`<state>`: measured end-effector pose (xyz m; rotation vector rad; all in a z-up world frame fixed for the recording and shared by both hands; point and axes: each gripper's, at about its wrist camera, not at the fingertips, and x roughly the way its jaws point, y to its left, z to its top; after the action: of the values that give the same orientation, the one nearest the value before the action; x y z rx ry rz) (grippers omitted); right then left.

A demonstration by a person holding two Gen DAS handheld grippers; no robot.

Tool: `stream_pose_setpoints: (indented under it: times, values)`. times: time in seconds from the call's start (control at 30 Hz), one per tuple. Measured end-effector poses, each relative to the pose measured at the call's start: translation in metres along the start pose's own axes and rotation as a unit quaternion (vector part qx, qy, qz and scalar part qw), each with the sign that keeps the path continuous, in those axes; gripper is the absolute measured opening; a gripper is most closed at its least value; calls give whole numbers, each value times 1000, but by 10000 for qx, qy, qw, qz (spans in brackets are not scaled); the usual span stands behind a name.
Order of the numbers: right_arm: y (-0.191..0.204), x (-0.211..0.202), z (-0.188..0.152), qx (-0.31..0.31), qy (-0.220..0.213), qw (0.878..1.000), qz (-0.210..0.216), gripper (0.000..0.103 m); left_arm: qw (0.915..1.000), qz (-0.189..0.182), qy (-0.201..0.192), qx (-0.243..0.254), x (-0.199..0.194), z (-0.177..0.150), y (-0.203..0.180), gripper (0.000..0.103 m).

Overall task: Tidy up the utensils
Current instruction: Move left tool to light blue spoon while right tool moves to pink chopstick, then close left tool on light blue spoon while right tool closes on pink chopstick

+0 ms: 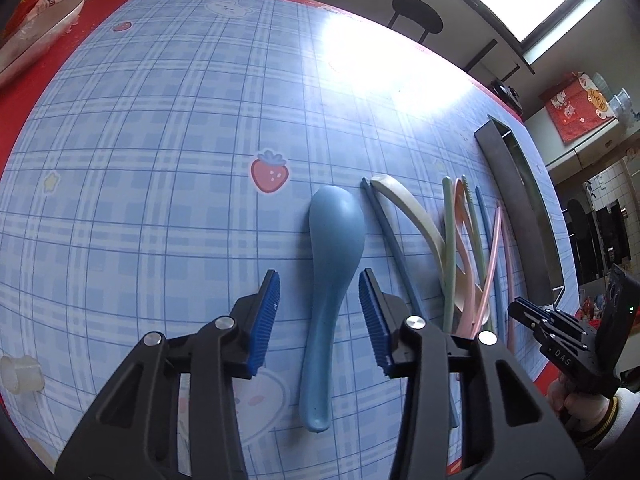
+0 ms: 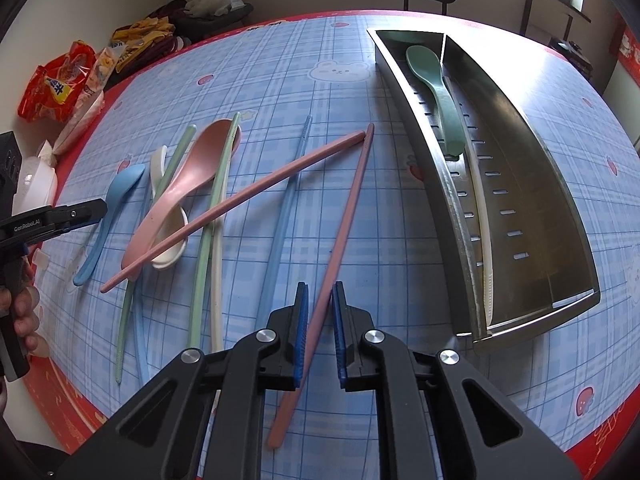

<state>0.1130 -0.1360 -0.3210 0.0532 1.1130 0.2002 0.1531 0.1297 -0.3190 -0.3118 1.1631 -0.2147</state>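
Left gripper [image 1: 319, 312], jaws spread, straddles the handle of the blue spoon [image 1: 330, 280] lying flat on the desk [image 1: 140, 140]. Right gripper [image 2: 320, 334], jaws narrowly parted, brackets a pink chopstick [image 2: 344, 216] without visibly pinching it, beside the metal tray [image 2: 532, 184].

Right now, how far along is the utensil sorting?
Early. Done: a green spoon and a white chopstick lie in the metal tray. In hand: the right gripper straddles a pink chopstick, not visibly clamped; the left gripper is open around the blue spoon. Left: the pink spoon and remaining chopsticks on the table.
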Motion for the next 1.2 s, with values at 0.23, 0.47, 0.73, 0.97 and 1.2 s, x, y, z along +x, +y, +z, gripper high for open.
stream_pose_setpoints:
  times: [0.23, 0.47, 0.73, 0.97, 1.2]
  values:
    - [-2, -1, -1, 8, -10, 10000, 20, 12, 9998, -175, -29, -53, 9, 7, -10, 37]
    - [-3, -2, -1, 25, -23, 10000, 47, 12, 9994, -338, 55, -87, 14, 4, -12, 24]
    - [-6, -4, -2, 44, -26, 9999, 89, 12, 9948, -294, 105, 973, 13, -13, -56, 11]
    - [-10, -5, -2, 101, -11, 9998, 151, 10, 9925, -254, 213, 1176, 22, -21, -71, 10]
    - [-14, -6, -3, 173, 22, 9995, 280, 8, 9914, 147, 206, 1280, 20, -29, -70, 11]
